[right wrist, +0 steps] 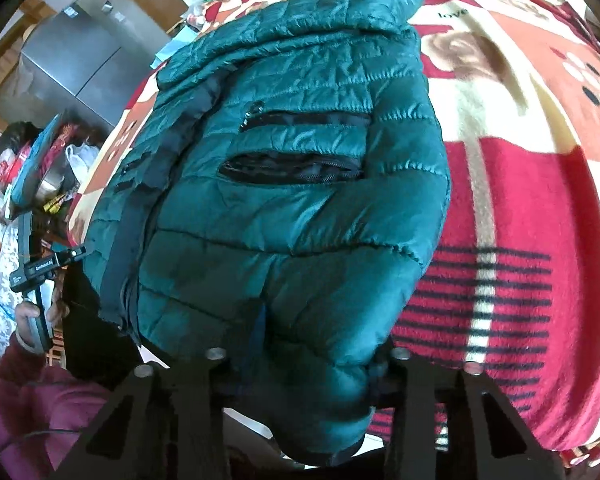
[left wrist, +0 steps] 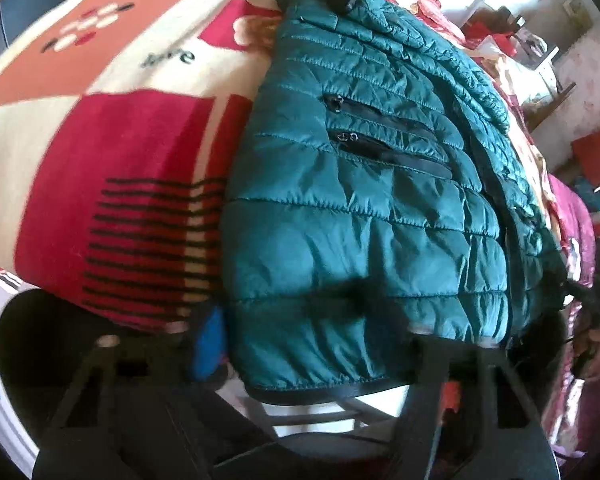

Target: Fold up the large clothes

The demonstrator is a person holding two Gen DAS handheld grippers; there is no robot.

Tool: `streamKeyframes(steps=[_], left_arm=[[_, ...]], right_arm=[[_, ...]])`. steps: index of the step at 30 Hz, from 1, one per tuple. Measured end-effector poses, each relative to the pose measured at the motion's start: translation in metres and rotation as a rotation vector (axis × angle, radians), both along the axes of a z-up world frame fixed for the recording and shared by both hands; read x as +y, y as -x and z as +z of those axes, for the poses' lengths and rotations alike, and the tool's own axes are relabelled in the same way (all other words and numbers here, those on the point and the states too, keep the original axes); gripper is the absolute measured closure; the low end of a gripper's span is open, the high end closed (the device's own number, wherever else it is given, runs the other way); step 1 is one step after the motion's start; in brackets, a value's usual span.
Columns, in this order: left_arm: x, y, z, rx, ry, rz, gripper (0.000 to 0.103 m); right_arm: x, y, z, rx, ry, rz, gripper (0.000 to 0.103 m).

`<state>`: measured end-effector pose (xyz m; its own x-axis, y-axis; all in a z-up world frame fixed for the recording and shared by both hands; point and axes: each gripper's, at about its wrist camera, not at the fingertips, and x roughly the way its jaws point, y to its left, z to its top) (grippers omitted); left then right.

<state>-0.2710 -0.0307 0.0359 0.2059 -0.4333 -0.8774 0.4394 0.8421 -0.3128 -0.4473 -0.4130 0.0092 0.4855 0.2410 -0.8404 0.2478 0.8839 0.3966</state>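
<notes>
A teal quilted puffer jacket (left wrist: 372,184) lies on a red, cream and orange patterned blanket (left wrist: 112,152), front up, with two black zip pockets. Its black-trimmed hem hangs over the near edge. My left gripper (left wrist: 268,356) is open, its fingers on either side of the hem's left corner. In the right wrist view the jacket (right wrist: 292,184) fills the middle. My right gripper (right wrist: 304,364) is open, with the hem's right corner bulging between its fingers. The left gripper, held in a hand, shows at the left of that view (right wrist: 40,268).
The blanket (right wrist: 520,200) covers a bed that stretches far to both sides. A steel fridge (right wrist: 68,60) and cluttered shelves stand beyond the bed. The person's maroon sleeve (right wrist: 40,408) is at the lower left.
</notes>
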Motion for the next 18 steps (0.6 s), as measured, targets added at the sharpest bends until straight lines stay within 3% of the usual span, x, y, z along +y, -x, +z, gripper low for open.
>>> streamKeyframes(steps=[2,4,12,18], left_arm=[[0.002,0.000,0.005,0.002,0.019,-0.003,0.080],[0.004,-0.001,0.016,-0.021,0.034,-0.004,0.087],[0.008,-0.020,0.080,-0.145,0.184,0.020,0.089],[-0.007,-0.065,0.123,-0.257,0.289,0.086,0.089]], right_arm=[[0.000,0.000,0.008,-0.026,-0.005,0.002,0.079],[-0.001,-0.001,0.017,-0.053,0.001,0.008,0.083],[-0.016,-0.016,0.061,-0.205,-0.058,-0.021,0.084],[-0.045,-0.046,0.099,-0.333,-0.051,-0.104,0.084]])
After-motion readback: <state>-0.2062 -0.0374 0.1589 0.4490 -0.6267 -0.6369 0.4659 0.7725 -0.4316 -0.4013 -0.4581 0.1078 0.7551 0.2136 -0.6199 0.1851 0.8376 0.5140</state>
